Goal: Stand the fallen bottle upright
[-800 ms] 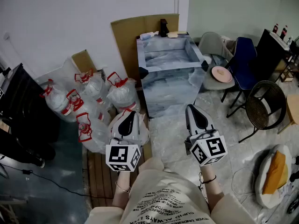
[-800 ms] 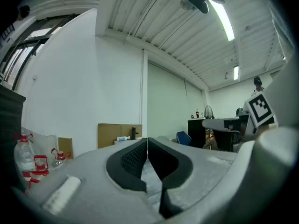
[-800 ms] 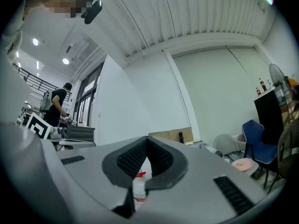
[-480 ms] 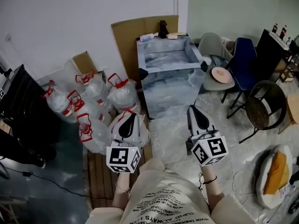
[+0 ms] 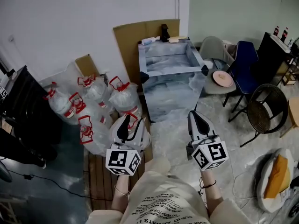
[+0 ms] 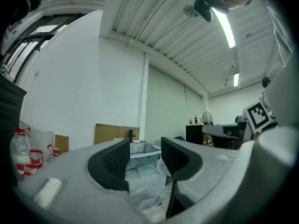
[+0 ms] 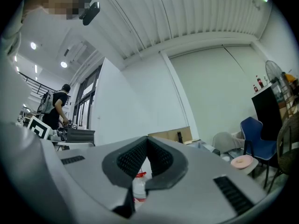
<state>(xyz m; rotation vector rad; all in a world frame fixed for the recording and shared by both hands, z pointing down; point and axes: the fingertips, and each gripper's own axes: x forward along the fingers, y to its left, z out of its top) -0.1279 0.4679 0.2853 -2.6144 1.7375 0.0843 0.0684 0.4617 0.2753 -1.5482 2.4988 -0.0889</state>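
Observation:
A small clear bottle (image 5: pixel 147 41) lies on its side at the far left edge of the marble-patterned table (image 5: pixel 154 73), next to a dark upright object (image 5: pixel 164 32). Both grippers hang level in front of me, well short of the table. My left gripper (image 5: pixel 126 121) is open, and in the left gripper view its jaws (image 6: pixel 145 146) stand apart with nothing between them; the table (image 6: pixel 140 149) shows beyond. My right gripper (image 5: pixel 193 115) has its jaw tips (image 7: pixel 146 140) touching and holds nothing.
Several large water jugs (image 5: pixel 93 106) with red caps crowd the floor at left, one under my left gripper. Cardboard (image 5: pixel 135 36) leans on the wall. A grey chair with a pink plate (image 5: pixel 222 78), a blue chair (image 5: pixel 245 59) and a wire chair (image 5: pixel 266 107) stand at right.
Both grippers keep their pose and their jaws. The head view has shifted slightly, so the table and jugs sit a little differently in the picture.

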